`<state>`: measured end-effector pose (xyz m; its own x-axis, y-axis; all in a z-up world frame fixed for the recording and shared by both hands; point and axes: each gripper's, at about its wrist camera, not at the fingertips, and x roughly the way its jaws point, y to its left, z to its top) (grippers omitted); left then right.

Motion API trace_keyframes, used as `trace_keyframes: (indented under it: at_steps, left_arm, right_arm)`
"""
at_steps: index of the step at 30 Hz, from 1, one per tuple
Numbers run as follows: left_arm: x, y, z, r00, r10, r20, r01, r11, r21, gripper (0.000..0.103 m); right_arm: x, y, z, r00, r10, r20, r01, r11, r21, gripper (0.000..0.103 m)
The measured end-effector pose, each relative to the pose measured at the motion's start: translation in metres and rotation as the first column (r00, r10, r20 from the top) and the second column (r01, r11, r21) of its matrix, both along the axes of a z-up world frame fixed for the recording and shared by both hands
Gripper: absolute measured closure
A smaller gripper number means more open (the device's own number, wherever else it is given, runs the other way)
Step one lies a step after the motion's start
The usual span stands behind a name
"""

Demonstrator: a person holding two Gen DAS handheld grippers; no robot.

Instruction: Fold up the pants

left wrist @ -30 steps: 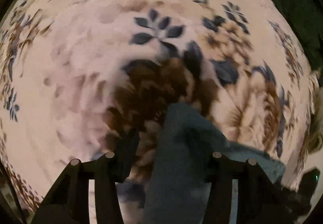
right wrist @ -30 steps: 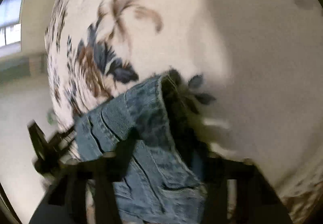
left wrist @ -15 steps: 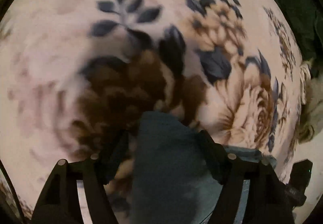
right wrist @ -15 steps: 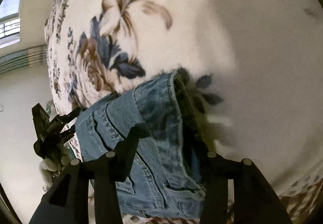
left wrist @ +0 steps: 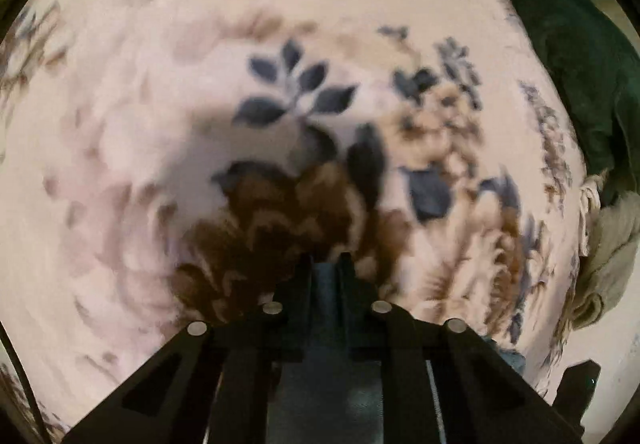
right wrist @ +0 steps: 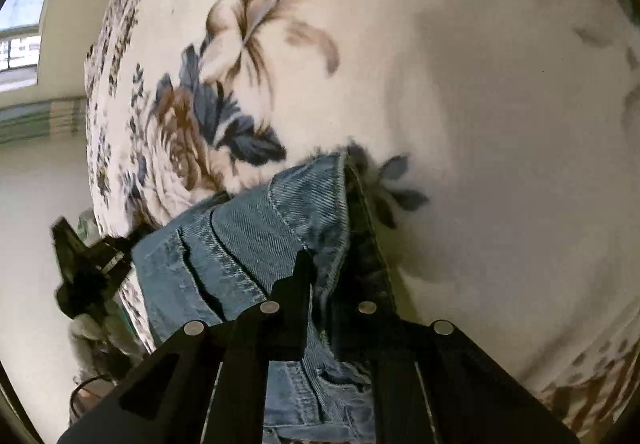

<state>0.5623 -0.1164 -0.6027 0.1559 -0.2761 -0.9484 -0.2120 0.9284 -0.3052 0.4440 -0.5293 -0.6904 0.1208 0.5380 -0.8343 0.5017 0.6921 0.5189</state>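
Both claws pinch the blue denim pants (right wrist: 256, 228) narrowly: left gripper (left wrist: 325, 264) clamps a dark fold, right gripper (right wrist: 326, 264) clamps the stitched edge. From there the pants spread leftward toward the left claw, over a floral blanket (right wrist: 480, 104). Dark green cloth (left wrist: 568, 56) borders the blanket's far right edge.

Left black two-finger gripper (left wrist: 325, 264) pinched tight on the blue denim pants (left wrist: 325, 328); right black two-finger gripper (right wrist: 326, 268) likewise clamped on denim, fingers close together, angled downward.
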Motion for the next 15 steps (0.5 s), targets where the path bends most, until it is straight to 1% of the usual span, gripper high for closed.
trace_keyframes:
  at_steps: [1,2,3,4,5,6,7,9,10,11,12,13,14,15]
  left_arm:
    - [-0.003,-0.003,0.008,1.0,-0.009,0.001,0.009,1.0,0.003,0.082]
    - [-0.007,-0.003,0.017,1.0,-0.01,0.007,0.01,1.0,-0.007,0.072]
    - [-0.012,-0.003,0.028,1.0,-0.014,0.026,0.015,1.0,-0.025,0.067]
    - [-0.021,-0.004,0.036,0.999,-0.018,0.05,0.02,0.999,-0.039,0.063]
    - [-0.022,-0.007,0.038,0.998,-0.018,0.061,0.02,0.999,-0.047,0.049]
    - [-0.033,-0.004,0.045,0.998,-0.016,0.066,0.019,0.998,-0.055,0.031]
    - [-0.05,0.002,0.048,0.998,-0.016,0.064,0.02,0.997,-0.069,0.025]
    - [-0.077,0.007,0.048,0.999,-0.026,0.036,0.03,0.993,-0.118,0.024]
    - [-0.096,0.006,0.042,1.0,-0.03,0.005,0.03,0.99,-0.135,0.024]
    - [-0.106,0.002,0.036,0.999,-0.036,-0.021,0.033,0.991,-0.133,0.024]
    - [-0.117,0.0,0.03,0.998,-0.047,-0.045,0.041,0.991,-0.126,0.024]
    - [-0.132,-0.003,0.02,0.995,-0.064,-0.071,0.056,0.993,-0.102,0.024]
    - [-0.142,-0.007,0.012,0.993,-0.077,-0.089,0.071,0.995,-0.069,0.024]
    - [-0.15,-0.007,0.005,0.991,-0.093,-0.094,0.091,0.996,-0.027,0.023]
  right_arm:
    - [-0.001,-0.002,-0.001,1.0,0.01,-0.006,-0.01,1.0,0.009,0.074]
    - [-0.003,-0.005,0.001,1.0,0.02,-0.013,-0.019,0.999,0.026,0.066]
    - [-0.007,-0.008,0.004,1.0,0.022,-0.013,-0.021,0.999,0.036,0.045]
    - [-0.013,-0.012,0.008,1.0,0.02,-0.009,-0.019,0.999,0.039,0.028]
    - [-0.021,-0.015,0.012,1.0,0.023,-0.007,-0.023,0.999,0.037,0.026]
    - [-0.03,-0.016,0.013,0.999,0.033,-0.022,-0.032,0.999,0.032,0.026]
    - [-0.04,-0.017,0.01,0.998,0.038,-0.053,-0.036,0.999,0.033,0.026]
    - [-0.067,-0.015,-0.002,0.993,-0.002,-0.122,0.013,0.996,0.09,0.026]
    - [-0.076,-0.013,-0.009,0.99,-0.016,-0.14,0.033,0.992,0.122,0.026]
    - [-0.088,-0.007,-0.021,0.986,-0.037,-0.163,0.067,0.98,0.187,0.026]
    - [-0.094,-0.003,-0.028,0.984,-0.052,-0.171,0.09,0.971,0.222,0.026]
    - [-0.1,0.0,-0.034,0.983,-0.077,-0.167,0.115,0.966,0.23,0.03]
    - [-0.106,0.001,-0.035,0.982,-0.105,-0.156,0.136,0.97,0.201,0.041]
    - [-0.11,0.002,-0.035,0.981,-0.118,-0.152,0.148,0.967,0.209,0.06]
